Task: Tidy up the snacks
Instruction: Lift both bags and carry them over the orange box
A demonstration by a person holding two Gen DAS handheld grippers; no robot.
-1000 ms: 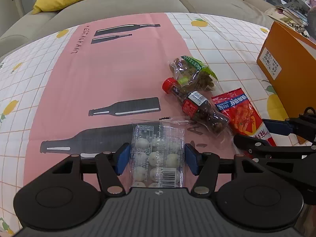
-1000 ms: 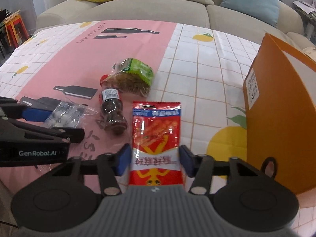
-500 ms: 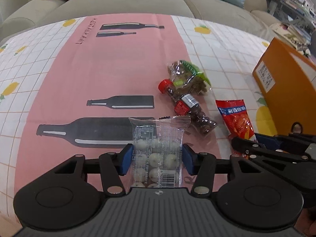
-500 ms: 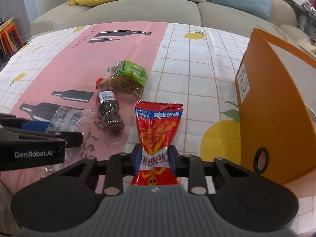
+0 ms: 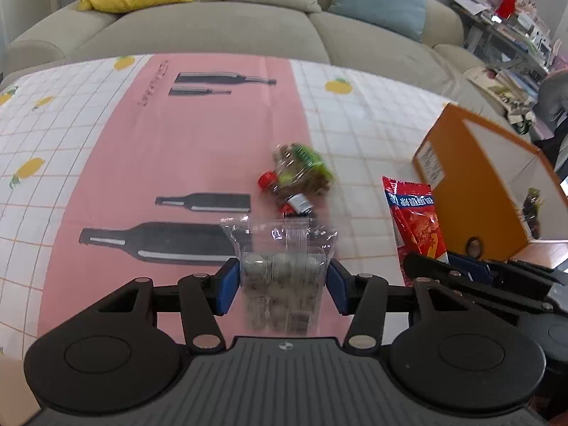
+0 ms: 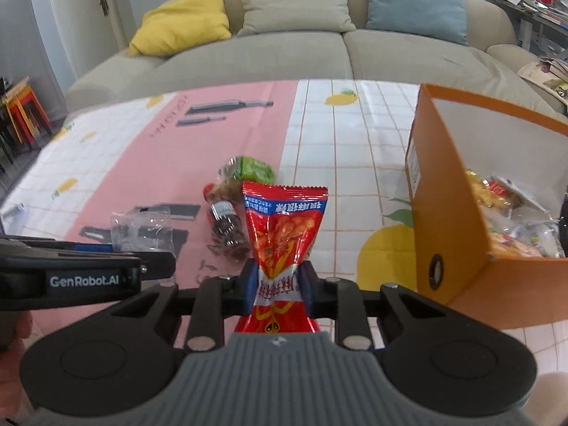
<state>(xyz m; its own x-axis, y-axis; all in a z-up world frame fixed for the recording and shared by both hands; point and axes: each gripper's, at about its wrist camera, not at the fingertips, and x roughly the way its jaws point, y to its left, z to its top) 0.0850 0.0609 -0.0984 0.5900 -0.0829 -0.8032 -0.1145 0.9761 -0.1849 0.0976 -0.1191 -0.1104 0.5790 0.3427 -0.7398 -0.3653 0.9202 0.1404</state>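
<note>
The right gripper [image 6: 277, 289] is closing on the red snack packet [image 6: 284, 227], pinched near its lower seal and held above the tablecloth [image 6: 220, 131]; the left gripper [image 5: 281, 285] grips the clear pack of white balls [image 5: 282, 277] across its width, also raised. The orange box [image 6: 458, 273] stands at the right, open-topped, snacks already inside. To do this well (my judgement), carry each pack over the near rim before lowering, one hand at a time so the grippers do not collide; keep the red packet's loose top from catching the wall. Count: two packs held, two left on the cloth, a small red-capped bottle [image 6: 227, 227] and a green-topped bag [image 6: 248, 172]; one box.
</note>
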